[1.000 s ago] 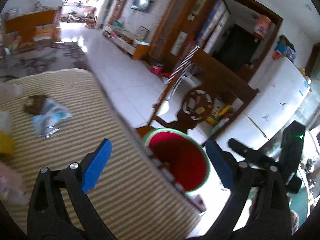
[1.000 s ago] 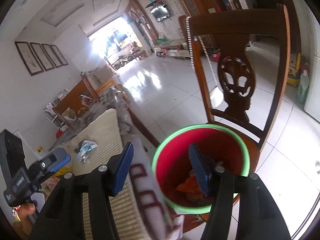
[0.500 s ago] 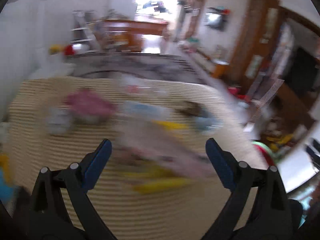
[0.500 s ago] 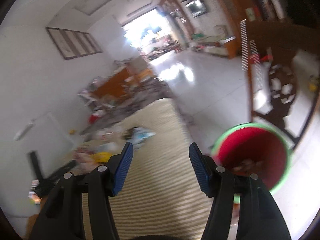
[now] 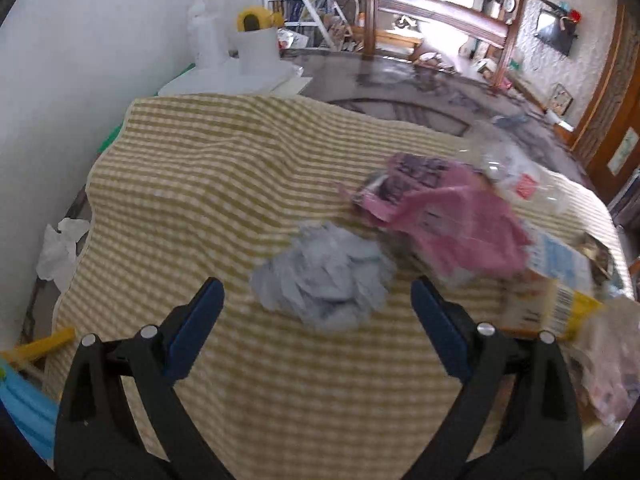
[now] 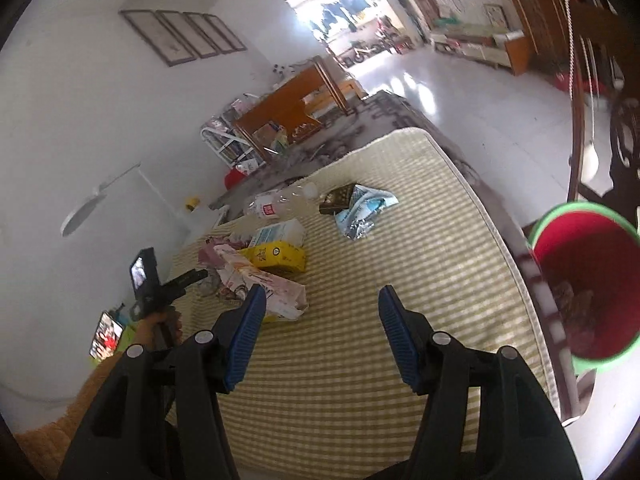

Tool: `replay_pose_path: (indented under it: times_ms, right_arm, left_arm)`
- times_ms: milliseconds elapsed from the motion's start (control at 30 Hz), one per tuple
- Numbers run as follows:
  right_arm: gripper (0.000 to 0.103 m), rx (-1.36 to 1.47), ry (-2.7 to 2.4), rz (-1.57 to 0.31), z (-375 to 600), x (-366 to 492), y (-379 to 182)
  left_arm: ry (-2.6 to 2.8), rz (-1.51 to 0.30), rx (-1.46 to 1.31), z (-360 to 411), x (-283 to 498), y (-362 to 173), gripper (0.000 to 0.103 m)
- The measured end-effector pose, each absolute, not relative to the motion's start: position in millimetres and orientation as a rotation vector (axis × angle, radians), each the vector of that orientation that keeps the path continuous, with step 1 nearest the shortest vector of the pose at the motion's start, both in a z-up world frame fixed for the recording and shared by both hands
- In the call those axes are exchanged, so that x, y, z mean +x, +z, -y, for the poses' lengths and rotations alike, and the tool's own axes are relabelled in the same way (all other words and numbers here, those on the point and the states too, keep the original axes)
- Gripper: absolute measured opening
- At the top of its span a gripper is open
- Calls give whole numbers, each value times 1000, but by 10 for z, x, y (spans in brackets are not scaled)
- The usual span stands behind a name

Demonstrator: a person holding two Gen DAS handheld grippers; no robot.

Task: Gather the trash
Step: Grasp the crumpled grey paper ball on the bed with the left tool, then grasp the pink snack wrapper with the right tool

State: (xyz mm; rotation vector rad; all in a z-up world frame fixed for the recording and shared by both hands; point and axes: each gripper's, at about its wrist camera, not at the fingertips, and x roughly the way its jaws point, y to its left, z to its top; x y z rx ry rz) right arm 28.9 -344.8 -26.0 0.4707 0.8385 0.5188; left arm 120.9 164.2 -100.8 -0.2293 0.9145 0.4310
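A crumpled grey-blue paper ball (image 5: 324, 276) lies on the yellow striped cloth (image 5: 208, 184), just ahead of my open, empty left gripper (image 5: 316, 300). Behind it lie a pink wrapper (image 5: 452, 216), a clear plastic bottle (image 5: 520, 180) and a yellow and white carton (image 5: 560, 280). My right gripper (image 6: 320, 316) is open and empty above the cloth (image 6: 360, 360). The red bin with a green rim (image 6: 580, 280) stands off the table's right edge. The carton (image 6: 280, 248), bottle (image 6: 276, 204), a silver-blue wrapper (image 6: 364, 208) and a floral wrapper (image 6: 260, 284) lie ahead-left.
A white tissue (image 5: 60, 244) lies off the cloth's left edge. A white lamp base (image 5: 240, 72) stands at the far end by the wall. A wooden chair (image 6: 600, 100) stands behind the bin. The left gripper handle (image 6: 160, 292) shows at left.
My left gripper has swung from the bin over to the trash pile, now facing the paper ball. My right gripper has pulled back from above the bin to above the cloth.
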Motion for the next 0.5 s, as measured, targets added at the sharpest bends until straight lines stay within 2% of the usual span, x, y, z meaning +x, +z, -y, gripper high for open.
replay_pose_path:
  times_ms: [33,100,133,167,200,300,500]
  right_arm:
    - [58,464,519,-842,3440,291,-267]
    - [58,450,520,-853,3402,307,-275]
    - [58,440,519,-862,3368,326,-281]
    - [58,433,518,-868,3350,333,-283]
    - [58,426,517,-873,3334,337,-289]
    - [58,403,509,-875,3298,329,-282]
    - [58,359,502,-921,3200,391,-302]
  left_arm:
    - [435,-921,-231,-1685,1235,-1060,92]
    - [424,-939,-229,-1703,1270,-1147,83]
    - [407,-949,-231,-1720,1275,-1190,76]
    - [398,-961,-228,-1724,1289,-1209,59]
    - [391,-964,-218,-1713,1284,-1209,53]
    - [364,-958,-250,-1722,1230,-1143,48]
    - [305,-869,-394,-1615,786,-748,48]
